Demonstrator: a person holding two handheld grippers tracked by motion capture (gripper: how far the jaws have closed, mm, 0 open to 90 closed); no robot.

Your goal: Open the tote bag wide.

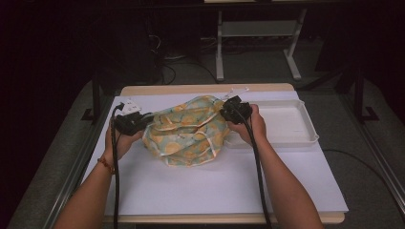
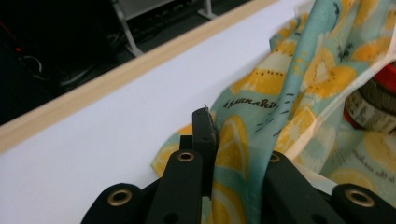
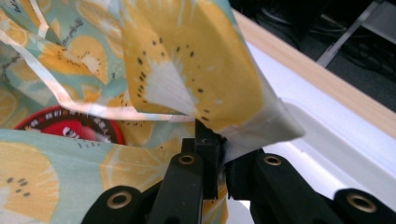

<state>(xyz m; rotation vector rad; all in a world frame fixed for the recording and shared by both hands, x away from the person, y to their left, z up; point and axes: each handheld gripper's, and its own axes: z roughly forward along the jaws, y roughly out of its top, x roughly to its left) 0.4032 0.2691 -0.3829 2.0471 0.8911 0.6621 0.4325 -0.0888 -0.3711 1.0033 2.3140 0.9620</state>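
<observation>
Your left gripper [image 2: 212, 140] has its jaws pinched on a fold of the bag [image 1: 187, 131], the cloth running down between them in the left gripper view. Your right gripper [image 3: 212, 149] is likewise clamped on the bag's edge, a pale corner of fabric bunched at the jaw tips. In the high view the left gripper [image 1: 131, 121] sits at the bag's left side and the right gripper [image 1: 235, 109] at its upper right, so you hold the mouth from both sides.

The bag lies in the middle of the white board [image 1: 215, 186], slumped and crumpled, with its opening spread between your hands. Inside it you can see a red-lidded tin [image 3: 70, 125], resting low in the cloth. The white tray [image 1: 291, 126] stands just right of the bag, with nothing in it.

I judge the opening is done and the grip secure; what is left looks like getting the tin out, probably toward the tray.
</observation>
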